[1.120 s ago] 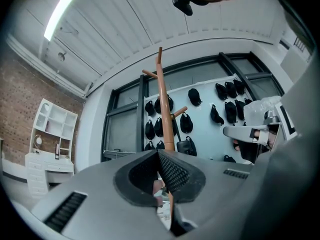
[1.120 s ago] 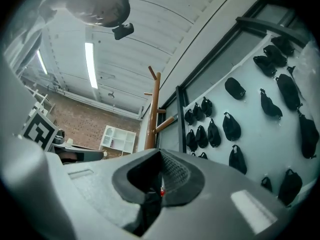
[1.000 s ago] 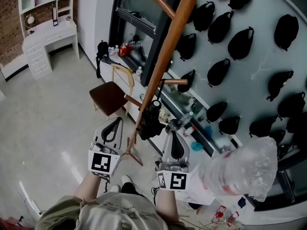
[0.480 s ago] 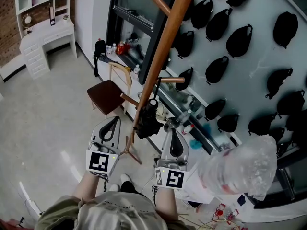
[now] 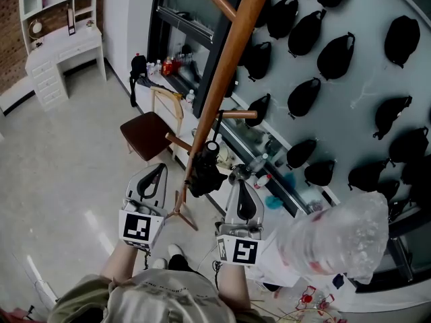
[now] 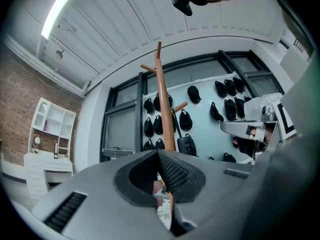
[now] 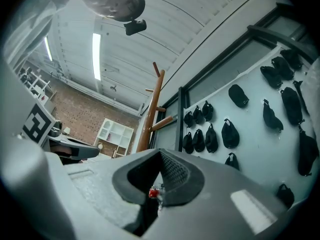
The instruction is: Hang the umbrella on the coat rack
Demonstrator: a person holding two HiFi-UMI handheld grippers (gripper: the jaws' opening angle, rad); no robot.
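The wooden coat rack [image 5: 225,66] slants through the head view. A black folded umbrella [image 5: 203,171] hangs by its strap from a short peg [image 5: 240,114], close against the pole. My left gripper [image 5: 161,169] is just left of the umbrella, shut and empty. My right gripper [image 5: 240,186] is just right of it, also shut and empty. Neither touches the umbrella. In the left gripper view the rack [image 6: 164,109] and the hanging umbrella [image 6: 186,144] stand beyond the shut left gripper [image 6: 159,154]. The right gripper view shows the rack [image 7: 150,119] past the shut right gripper [image 7: 160,155].
A brown chair [image 5: 145,136] stands left of the rack's foot [image 5: 180,212]. A white desk [image 5: 64,52] is at the far left. Several black caps [image 5: 335,56] hang on the wall behind. A clear plastic bottle [image 5: 337,237] looms at lower right. Small items line the window sill [image 5: 172,66].
Only the head view has drifted slightly. Both grippers stay shut beside the umbrella, which keeps hanging on the rack.
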